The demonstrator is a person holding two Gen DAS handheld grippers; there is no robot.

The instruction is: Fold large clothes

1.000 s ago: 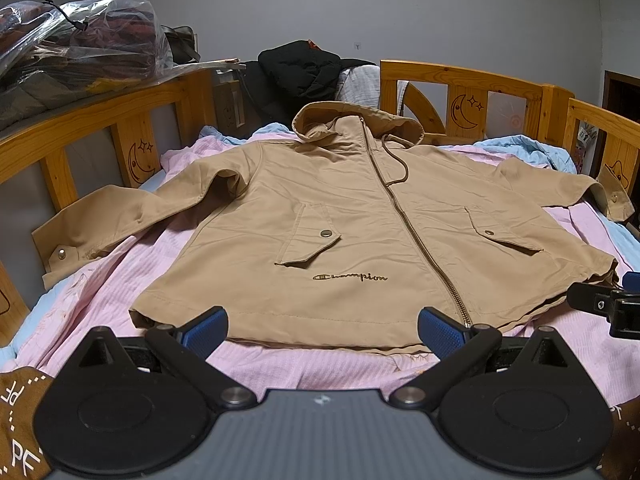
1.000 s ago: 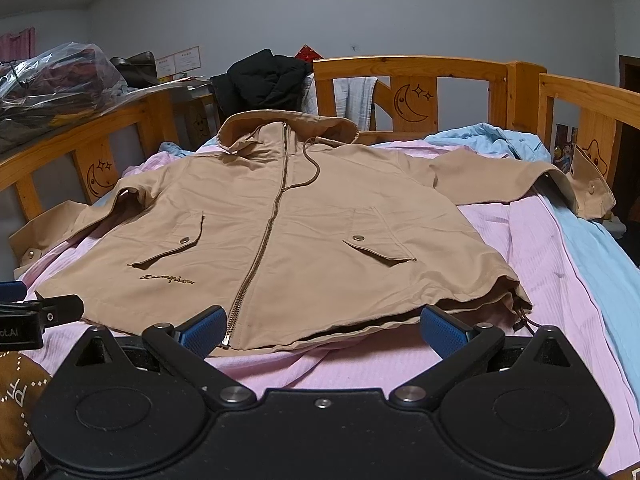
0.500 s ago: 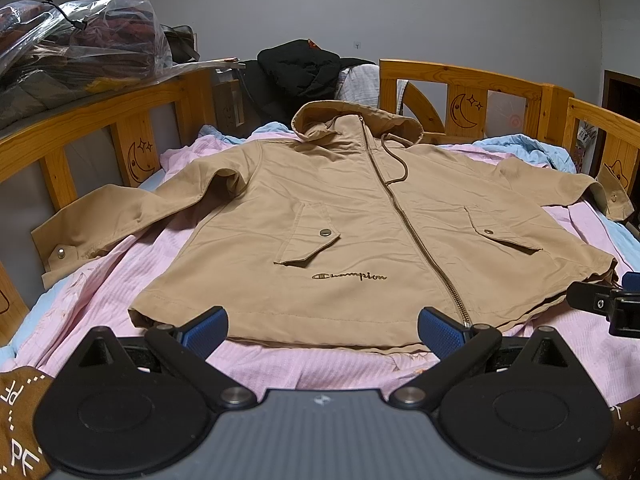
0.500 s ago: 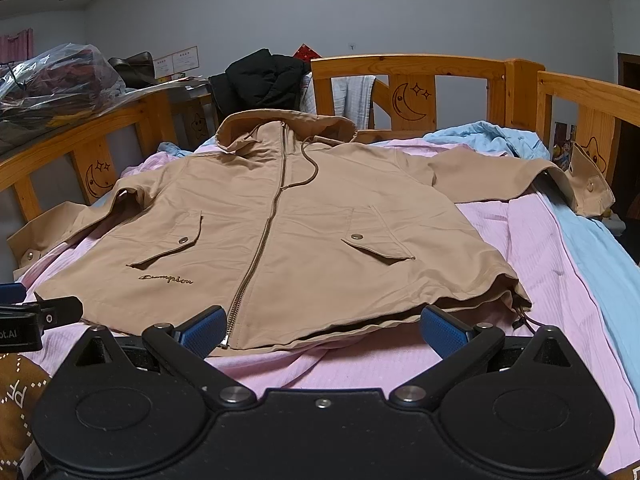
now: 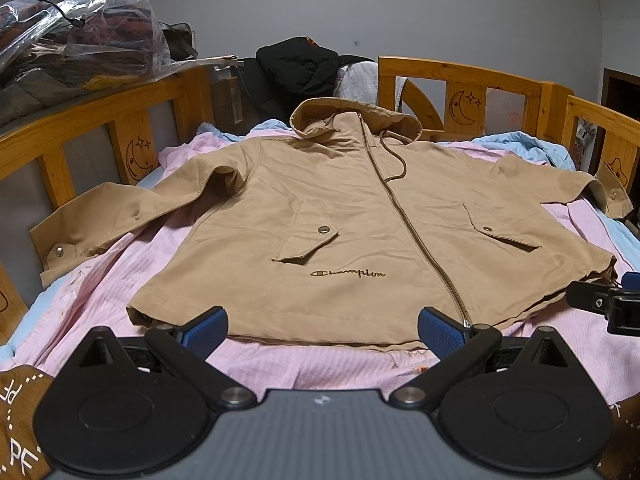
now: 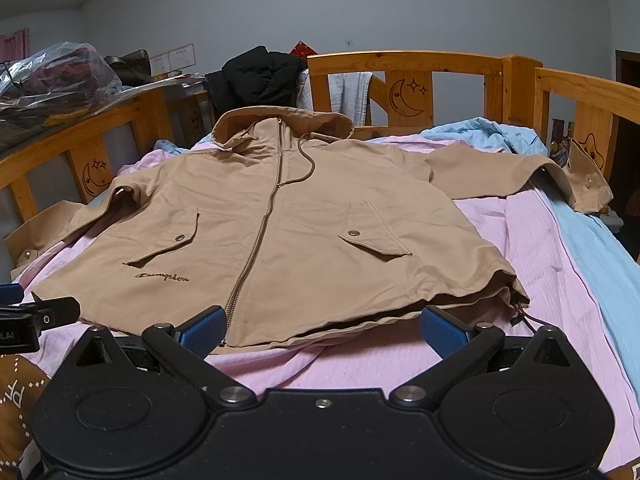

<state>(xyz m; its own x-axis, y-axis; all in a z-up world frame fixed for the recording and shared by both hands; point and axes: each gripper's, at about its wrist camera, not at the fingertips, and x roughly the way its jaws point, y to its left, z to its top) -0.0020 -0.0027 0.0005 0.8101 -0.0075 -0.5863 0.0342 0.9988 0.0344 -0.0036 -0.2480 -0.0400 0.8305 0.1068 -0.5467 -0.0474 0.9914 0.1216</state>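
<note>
A tan hooded jacket [image 5: 360, 216] of smooth woven cloth lies flat and zipped in the middle of the frame, sleeves spread, its metal zipper [image 5: 412, 224] running down the front, snap pocket flaps either side, on a ribbed pink sheet [image 5: 320, 364] over a wooden bed frame [image 5: 472, 80] carved with moons and stars. A crinkled plastic bag [image 5: 76, 36] sits at upper left. The left gripper [image 5: 320, 330] hovers spread wide at the hem, its blue textured pads holding nothing; the right gripper [image 6: 322, 328] is likewise wide open and empty at the hem.
</note>
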